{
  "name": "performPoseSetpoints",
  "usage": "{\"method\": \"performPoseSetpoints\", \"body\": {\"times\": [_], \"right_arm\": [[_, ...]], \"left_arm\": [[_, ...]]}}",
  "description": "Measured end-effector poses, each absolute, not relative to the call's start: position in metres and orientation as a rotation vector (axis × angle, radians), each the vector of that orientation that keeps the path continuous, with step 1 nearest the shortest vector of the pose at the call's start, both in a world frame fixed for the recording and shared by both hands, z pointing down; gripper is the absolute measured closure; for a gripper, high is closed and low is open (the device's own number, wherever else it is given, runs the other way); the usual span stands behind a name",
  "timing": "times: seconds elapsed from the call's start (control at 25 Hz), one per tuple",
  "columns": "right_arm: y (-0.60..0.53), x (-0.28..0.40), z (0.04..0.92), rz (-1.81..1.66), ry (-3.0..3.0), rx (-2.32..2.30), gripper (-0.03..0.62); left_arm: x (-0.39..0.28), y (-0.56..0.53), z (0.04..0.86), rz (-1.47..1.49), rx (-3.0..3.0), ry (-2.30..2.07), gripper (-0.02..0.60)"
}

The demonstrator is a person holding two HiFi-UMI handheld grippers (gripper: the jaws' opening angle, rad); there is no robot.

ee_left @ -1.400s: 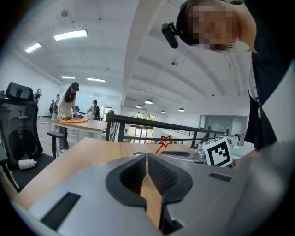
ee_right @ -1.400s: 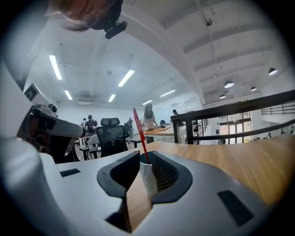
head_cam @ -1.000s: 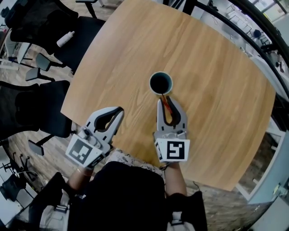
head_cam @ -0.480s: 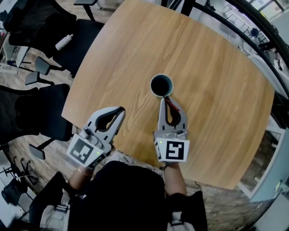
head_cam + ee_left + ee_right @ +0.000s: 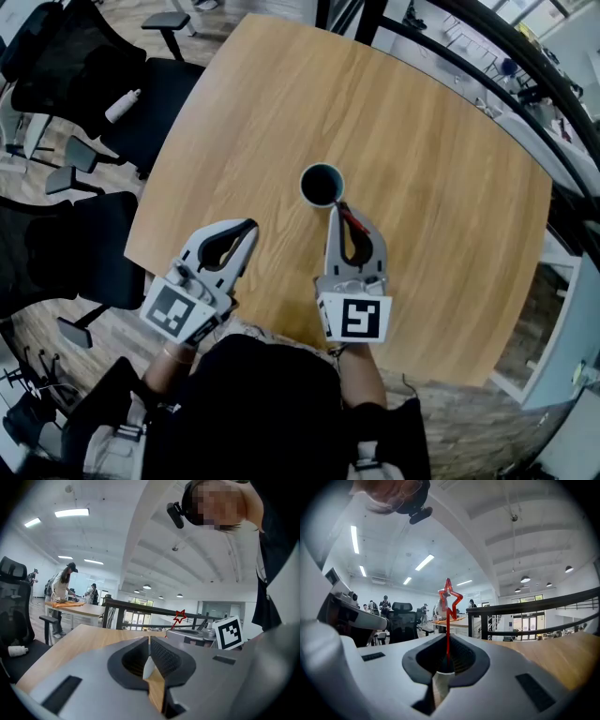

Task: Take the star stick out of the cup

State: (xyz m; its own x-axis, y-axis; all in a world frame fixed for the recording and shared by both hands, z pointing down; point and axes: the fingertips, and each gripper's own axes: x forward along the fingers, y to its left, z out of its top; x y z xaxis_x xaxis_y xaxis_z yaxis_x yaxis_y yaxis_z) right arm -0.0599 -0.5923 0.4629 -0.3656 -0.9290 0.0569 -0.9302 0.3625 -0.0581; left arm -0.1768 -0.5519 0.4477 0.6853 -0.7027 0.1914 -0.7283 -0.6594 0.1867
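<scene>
A dark teal cup (image 5: 322,185) stands upright near the middle of the round wooden table (image 5: 441,187); its inside looks dark and empty. My right gripper (image 5: 336,208) sits just in front of the cup's near rim, shut on the red star stick (image 5: 349,223). In the right gripper view the thin red stick rises from between the jaws of the right gripper (image 5: 447,641) to its star outline (image 5: 449,597). My left gripper (image 5: 251,227) rests to the left, shut with nothing in it. From the left gripper (image 5: 149,641) view, the star (image 5: 179,617) shows above the right gripper.
Black office chairs (image 5: 75,253) stand off the table's left edge, one of them carrying a white bottle (image 5: 123,105). A dark railing (image 5: 525,84) runs behind the table at the upper right. People stand at a far table (image 5: 70,606) in the background.
The right gripper has drawn the star stick slightly back from the cup's rim, and the head view has shifted a little. The left gripper has stayed where it was.
</scene>
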Motion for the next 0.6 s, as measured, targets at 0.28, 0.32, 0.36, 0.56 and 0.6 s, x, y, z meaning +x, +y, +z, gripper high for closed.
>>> {"method": "performPoseSetpoints", "body": {"times": [0.28, 0.32, 0.36, 0.56, 0.6], "right_arm": [[-0.585, -0.058, 0.435, 0.108, -2.565, 1.755, 0.566], [-0.584, -0.058, 0.429, 0.097, -2.568, 1.755, 0.566], [-0.582, -0.058, 0.424, 0.09, -2.572, 1.755, 0.566], [-0.574, -0.055, 0.403, 0.118, -2.591, 1.79, 0.566], [-0.572, -0.055, 0.398, 0.121, -2.592, 1.798, 0.566]], "left_arm": [[-0.169, -0.56, 0.426, 0.094, 2.7, -1.125, 0.558], [-0.168, -0.56, 0.422, 0.086, 2.706, -1.119, 0.558], [-0.166, -0.56, 0.419, 0.078, 2.713, -1.111, 0.558], [-0.161, -0.56, 0.406, 0.053, 2.75, -1.077, 0.558], [-0.16, -0.56, 0.403, 0.051, 2.756, -1.071, 0.558]]}}
